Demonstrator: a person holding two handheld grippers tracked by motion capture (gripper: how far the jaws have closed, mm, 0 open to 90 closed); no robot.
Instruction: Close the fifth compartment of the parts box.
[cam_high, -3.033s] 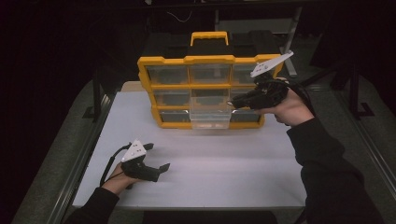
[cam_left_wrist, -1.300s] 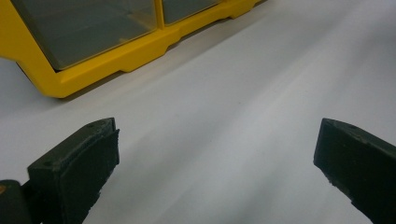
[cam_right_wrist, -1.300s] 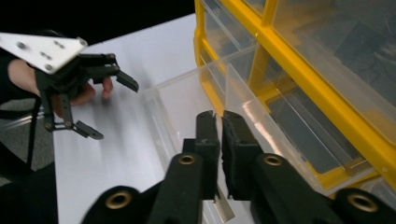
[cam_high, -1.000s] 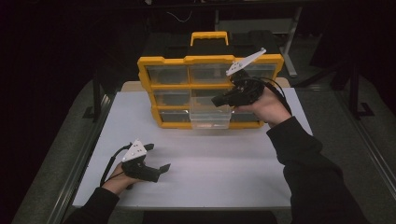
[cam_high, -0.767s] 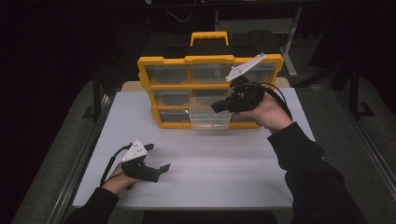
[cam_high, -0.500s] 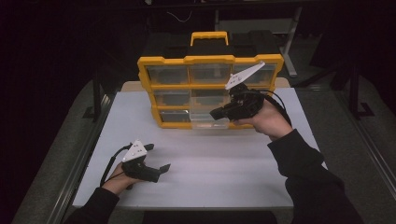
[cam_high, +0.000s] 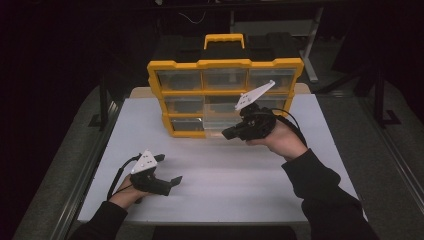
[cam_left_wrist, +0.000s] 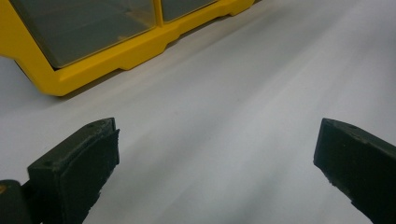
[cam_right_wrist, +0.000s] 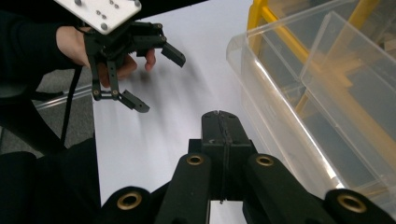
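1. Nearest the person, the left gripper (cam_high: 172, 181) is resting low on the white table (cam_high: 250, 185), held in the left hand (cam_high: 127, 192); its jaws are standing wide apart with only bare tabletop between them, as the left gripper view confirms.
2. In the right gripper view, that same gripper (cam_right_wrist: 156, 77) is appearing farther off, its two fingers spread and its white plate on top.
3. Farther along, the right hand (cam_high: 280, 142) is holding the right gripper (cam_high: 227, 134) just above the table, pointing leftward at the front of the pulled-out drawer; its jaws are pressed together with nothing between them, seen closely in the right gripper view (cam_right_wrist: 218, 122).
4. A clear plastic drawer (cam_right_wrist: 317, 93) is sitting partly pulled out of the bottom row, just beside the closed jaw tips; whether they are touching it cannot be told.
5. Farthest back, the yellow organizer (cam_high: 225, 95) is standing upright at the table's far edge, its black-and-yellow handle (cam_high: 224, 40) on top.
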